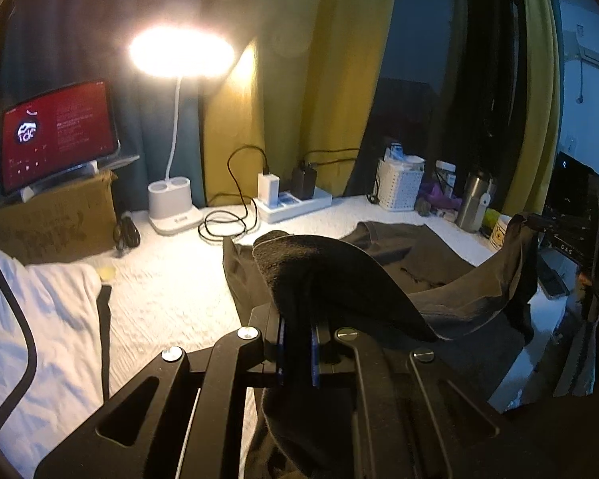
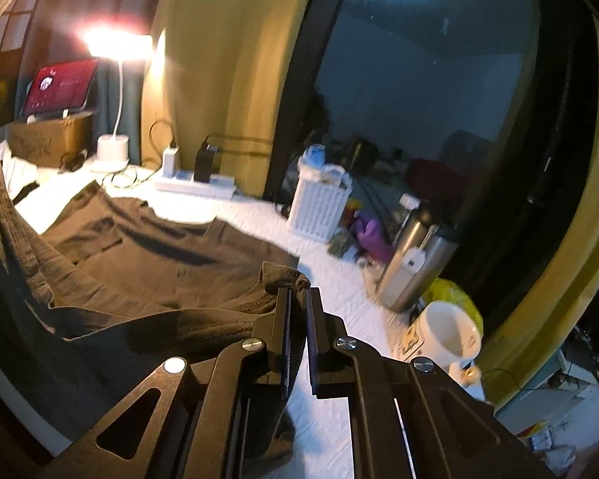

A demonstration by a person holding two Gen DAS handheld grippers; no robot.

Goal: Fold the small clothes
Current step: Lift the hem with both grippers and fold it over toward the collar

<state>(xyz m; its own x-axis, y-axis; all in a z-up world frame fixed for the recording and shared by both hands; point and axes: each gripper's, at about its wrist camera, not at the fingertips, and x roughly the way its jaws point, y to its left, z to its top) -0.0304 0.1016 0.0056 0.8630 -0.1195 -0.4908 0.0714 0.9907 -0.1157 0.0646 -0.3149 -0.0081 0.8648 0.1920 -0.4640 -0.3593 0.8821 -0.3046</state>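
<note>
both claws are pinching the same dark garment (image 2: 147, 247), one edge each, so the hem hangs taut between them, which looks like a mid-fold carry where the lifted edge goes over the part lying flat. left claw (image 1: 297, 343) is clamped on a thick bunch of cloth that drapes over its fingers. right claw (image 2: 297, 311) is narrow, with a small bunched corner nipped at the tips. the rest of the garment lies on the white bed (image 2: 331, 263), in front of the lamp (image 1: 174, 203) and to its right.

holding two corners apart keeps the edge straight; my guess is that's why the claws are well apart.

counts:
- 1 garment in play; 1 white cloth (image 1: 40, 319) crumpled on the bed, in front of the lamp and to its left
- 2 claws, both gripping
- 1 lamp, lit
- 1 tablet (image 1: 58, 135) left of the lamp, on 1 cardboard box (image 1: 56, 219)
- 1 power strip (image 1: 295, 203) right of the lamp, 2 chargers in it
- 1 white basket (image 2: 319, 207) further right
- 2 steel flasks (image 2: 411, 263) past the basket
- 1 white cup (image 2: 451, 331) nearest the right claw
</note>
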